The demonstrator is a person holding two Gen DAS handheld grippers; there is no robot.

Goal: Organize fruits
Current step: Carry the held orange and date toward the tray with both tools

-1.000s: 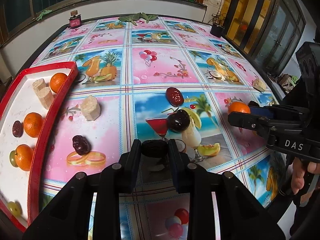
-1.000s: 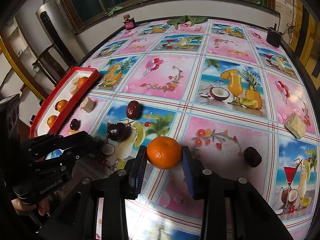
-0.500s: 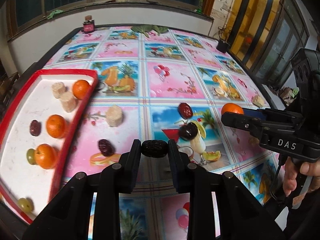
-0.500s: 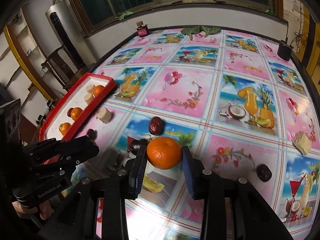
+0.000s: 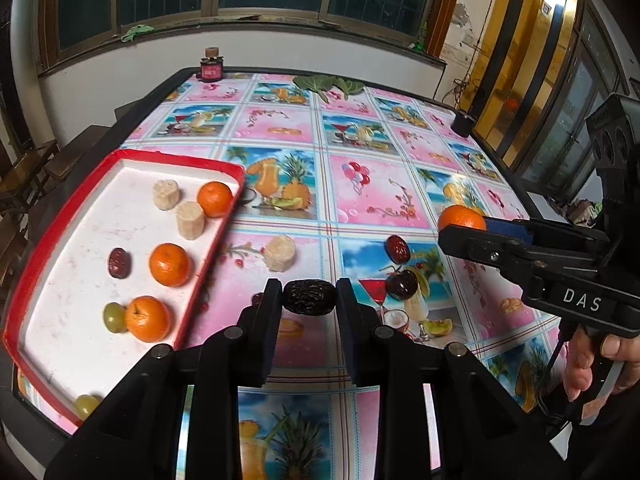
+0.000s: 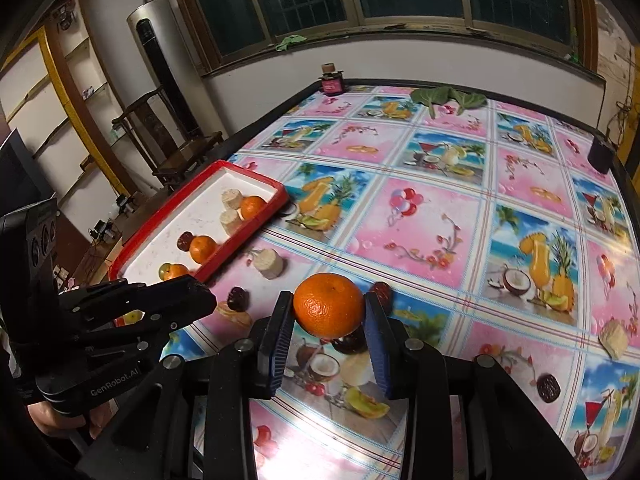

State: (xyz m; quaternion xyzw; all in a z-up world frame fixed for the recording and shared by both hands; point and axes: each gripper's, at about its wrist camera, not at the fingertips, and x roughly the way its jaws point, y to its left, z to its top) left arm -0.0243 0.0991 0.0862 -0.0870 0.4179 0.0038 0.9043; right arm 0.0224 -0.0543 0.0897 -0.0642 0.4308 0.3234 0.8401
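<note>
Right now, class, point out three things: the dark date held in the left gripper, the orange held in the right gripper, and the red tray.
dark date (image 5: 309, 296), left wrist view, middle of its wrinkled skin.
orange (image 6: 329, 310), right wrist view, centre of its peel.
red tray (image 5: 182, 159), left wrist view, far rim.

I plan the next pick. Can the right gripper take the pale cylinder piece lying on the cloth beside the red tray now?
Probably not yet: the right gripper is shut on an orange. The pale piece lies uncovered beside the red tray.
</note>
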